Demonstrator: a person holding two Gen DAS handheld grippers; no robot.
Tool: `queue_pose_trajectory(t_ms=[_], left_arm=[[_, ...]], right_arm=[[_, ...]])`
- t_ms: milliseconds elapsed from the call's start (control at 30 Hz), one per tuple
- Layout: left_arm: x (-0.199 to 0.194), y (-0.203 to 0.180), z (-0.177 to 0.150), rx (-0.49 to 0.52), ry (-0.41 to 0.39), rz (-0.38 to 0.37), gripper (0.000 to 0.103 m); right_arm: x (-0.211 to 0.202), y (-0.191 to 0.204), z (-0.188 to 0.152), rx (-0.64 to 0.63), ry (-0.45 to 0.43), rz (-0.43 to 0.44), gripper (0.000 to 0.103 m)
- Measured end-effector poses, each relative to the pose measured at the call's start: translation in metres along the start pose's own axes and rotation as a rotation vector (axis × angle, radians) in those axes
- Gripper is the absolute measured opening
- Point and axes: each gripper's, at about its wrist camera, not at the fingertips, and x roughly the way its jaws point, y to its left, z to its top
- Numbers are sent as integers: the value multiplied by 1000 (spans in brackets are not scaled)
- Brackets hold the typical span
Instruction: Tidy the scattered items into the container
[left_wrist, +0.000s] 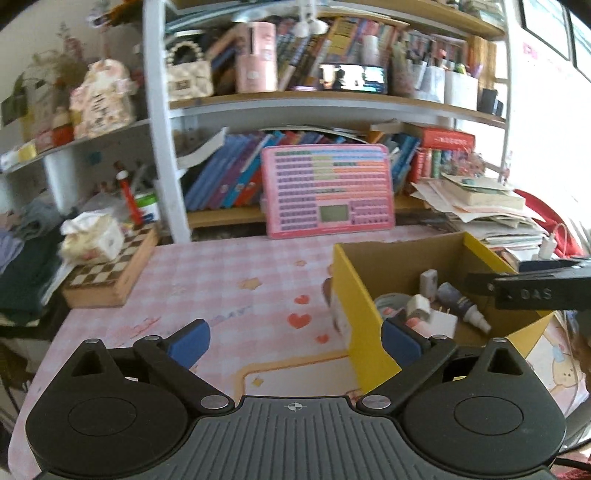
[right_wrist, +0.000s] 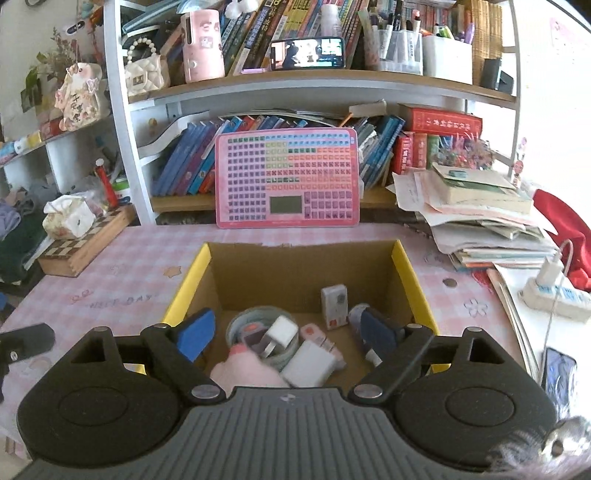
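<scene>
Cardboard box (right_wrist: 402, 266) with yellow outer walls, open-topped, on the pink checked tablecloth (right_wrist: 140, 269), in front of the pink keyboard-style board (right_wrist: 288, 177) leaning against the bookshelf (right_wrist: 258, 83)
Inside the box: white charger (right_wrist: 281, 330) in a round tin (right_wrist: 236, 325), second white adapter (right_wrist: 308, 363), small white and red packet (right_wrist: 334, 304) upright near the back, pink soft item (right_wrist: 245, 371) at the near edge, small dropper bottle (left_wrist: 463, 304) on its side
Right gripper (right_wrist: 286, 332) above the near side of the box, blue pads (right_wrist: 197, 332) spread wide, nothing clasped between them
Left gripper (left_wrist: 295, 339) left of the box over bare tablecloth, pads (left_wrist: 190, 341) likewise wide apart and empty, right pad in front of the box's yellow wall (left_wrist: 360, 321)
Chessboard case (right_wrist: 85, 243) with a tissue pack (right_wrist: 68, 218) on it at far left, stack of papers and books (right_wrist: 480, 206) at far right, power strip (right_wrist: 557, 295) beside it
</scene>
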Motion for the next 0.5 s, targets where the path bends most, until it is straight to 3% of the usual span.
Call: queue_pose_trajectory(t_ms=[167, 500], left_arm=[[-11, 14, -20, -43, 39, 4, 100], [-40, 27, -49, -18, 44, 58, 101]], right_arm=[[-17, 17, -19, 11, 16, -15, 88], [-46, 57, -49, -14, 40, -8, 95]])
